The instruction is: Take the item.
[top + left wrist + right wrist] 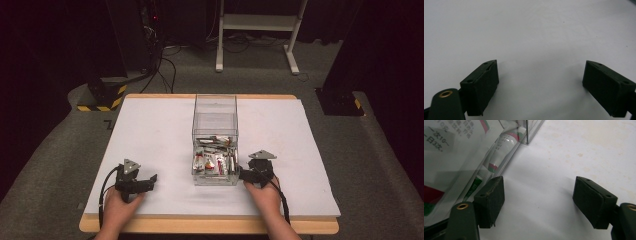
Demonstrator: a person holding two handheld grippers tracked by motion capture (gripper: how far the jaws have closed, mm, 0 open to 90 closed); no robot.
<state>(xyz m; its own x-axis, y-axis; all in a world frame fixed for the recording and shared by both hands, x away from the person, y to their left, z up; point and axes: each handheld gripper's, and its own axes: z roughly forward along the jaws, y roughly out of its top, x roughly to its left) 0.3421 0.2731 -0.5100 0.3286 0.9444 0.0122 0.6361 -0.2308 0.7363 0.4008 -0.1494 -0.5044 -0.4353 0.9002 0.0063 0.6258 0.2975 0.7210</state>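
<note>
A clear plastic box stands in the middle of the white table, and several small sachets lie in its near half. My left gripper rests on the table at the near left, held by a hand; its jaws stand wide apart over bare white surface. My right gripper lies at the box's near right corner, jaws pointing toward it. In the right gripper view its jaws are open, nothing between them, with the box wall and its sachets close on the left.
Beyond the table lie grey carpet, a white desk frame, cables, and yellow-black striped bases at the far left and right. The table's wooden edge runs along the near side.
</note>
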